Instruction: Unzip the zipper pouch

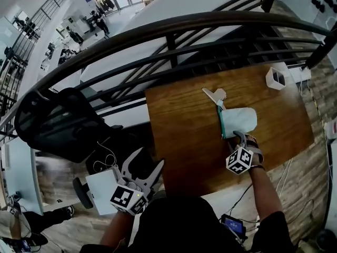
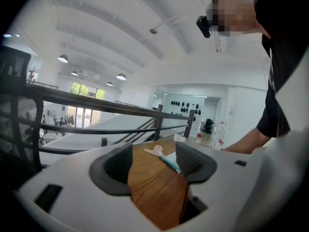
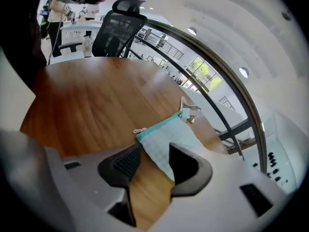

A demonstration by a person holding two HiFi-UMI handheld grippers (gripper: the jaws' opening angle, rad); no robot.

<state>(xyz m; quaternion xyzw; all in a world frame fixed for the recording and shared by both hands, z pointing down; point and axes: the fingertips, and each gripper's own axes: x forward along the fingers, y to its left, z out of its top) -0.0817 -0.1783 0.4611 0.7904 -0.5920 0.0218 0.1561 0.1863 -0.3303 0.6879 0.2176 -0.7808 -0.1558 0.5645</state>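
Observation:
A pale checked zipper pouch with a teal zipper edge lies on the wooden table. My right gripper sits at the pouch's near end. In the right gripper view the pouch has its near corner between the jaws of the right gripper, which stand apart with wood showing in the gap. The small zipper pull lies left of that corner. My left gripper hangs open off the table's left side, nothing in it. The left gripper looks toward the distant pouch.
A pale clip-like piece lies just beyond the pouch's far end. A small white box stands at the table's far right corner. A dark railing runs behind the table. A black mesh chair stands to the left.

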